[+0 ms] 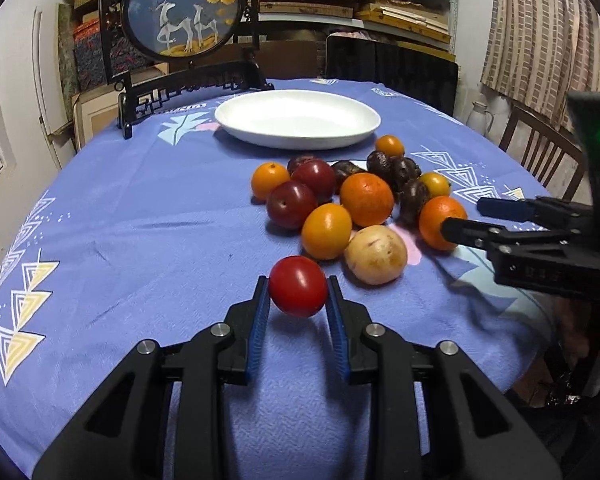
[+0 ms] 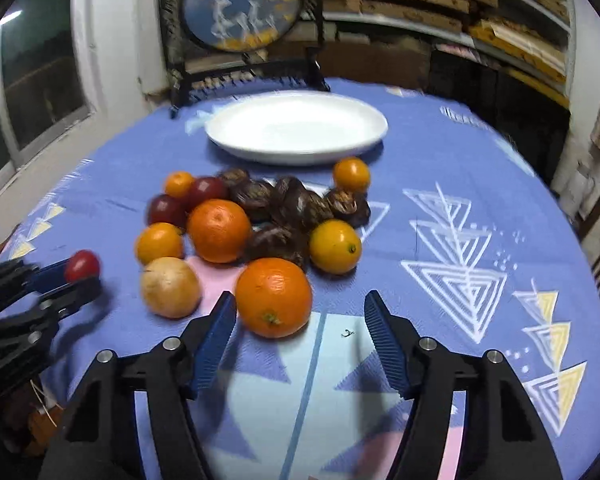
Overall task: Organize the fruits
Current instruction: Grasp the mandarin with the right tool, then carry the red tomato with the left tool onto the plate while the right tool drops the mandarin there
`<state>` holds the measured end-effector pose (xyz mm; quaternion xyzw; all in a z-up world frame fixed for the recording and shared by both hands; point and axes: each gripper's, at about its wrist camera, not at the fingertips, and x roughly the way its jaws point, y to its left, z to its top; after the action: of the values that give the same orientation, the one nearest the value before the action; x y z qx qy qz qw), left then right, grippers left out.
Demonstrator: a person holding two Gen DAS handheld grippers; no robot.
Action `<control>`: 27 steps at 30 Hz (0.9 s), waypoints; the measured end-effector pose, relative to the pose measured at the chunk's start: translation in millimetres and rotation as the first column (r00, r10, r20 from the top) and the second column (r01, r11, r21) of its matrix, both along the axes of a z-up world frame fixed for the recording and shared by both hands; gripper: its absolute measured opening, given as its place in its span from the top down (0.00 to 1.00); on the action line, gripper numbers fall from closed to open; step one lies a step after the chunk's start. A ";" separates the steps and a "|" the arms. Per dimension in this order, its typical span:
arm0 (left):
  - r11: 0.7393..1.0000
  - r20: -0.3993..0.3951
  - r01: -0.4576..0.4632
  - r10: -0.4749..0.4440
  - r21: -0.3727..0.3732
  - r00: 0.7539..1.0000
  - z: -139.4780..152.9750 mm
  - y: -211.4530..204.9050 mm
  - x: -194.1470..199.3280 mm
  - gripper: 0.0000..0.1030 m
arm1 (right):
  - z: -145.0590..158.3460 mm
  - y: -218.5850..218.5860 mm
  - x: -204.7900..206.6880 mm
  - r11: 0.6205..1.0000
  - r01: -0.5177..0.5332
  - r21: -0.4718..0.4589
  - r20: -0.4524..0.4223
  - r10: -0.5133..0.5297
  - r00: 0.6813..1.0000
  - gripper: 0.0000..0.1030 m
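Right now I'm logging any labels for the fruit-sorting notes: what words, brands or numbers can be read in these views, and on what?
No text can be read in either view.
Tablecloth: faint print beside the white plate, too small and blurred to read.
Right hand-held gripper: embossed marks on its body, not readable.
Fruit, including the red tomato: no stickers or labels show.
Round deer picture: picture only, no words.

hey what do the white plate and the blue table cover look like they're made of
White plate: probably glazed ceramic, possibly melamine; its smooth rim and glossy sheen suggest a hard glazed surface.

Blue table cover: looks like matte woven cloth; it shows soft creases and a fine zigzag texture near the left gripper, with printed triangle patterns and no shine.
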<state>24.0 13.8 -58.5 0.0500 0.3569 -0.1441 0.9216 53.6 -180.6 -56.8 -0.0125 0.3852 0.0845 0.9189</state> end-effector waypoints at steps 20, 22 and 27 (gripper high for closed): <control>1.000 0.036 0.023 -0.023 -0.021 0.999 37.2 0.5 25.2 0.73 | 55.1 -25.7 8.1 0.987 -0.062 0.151 0.097 0.048 0.994 0.61; 0.999 0.052 0.038 -0.037 -0.022 0.998 50.6 -5.2 38.2 0.73 | 66.2 -32.4 23.3 0.985 -0.055 0.166 0.100 0.038 0.994 0.61; 0.998 0.039 0.064 -0.064 -0.016 0.997 68.5 -24.7 96.7 0.73 | 79.1 -41.9 82.5 0.976 -0.050 0.210 0.065 0.037 0.997 0.61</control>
<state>120.7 -10.9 10.0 0.0563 0.3362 -0.1756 0.9236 136.2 -222.4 22.3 0.0743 0.3456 0.1448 0.9241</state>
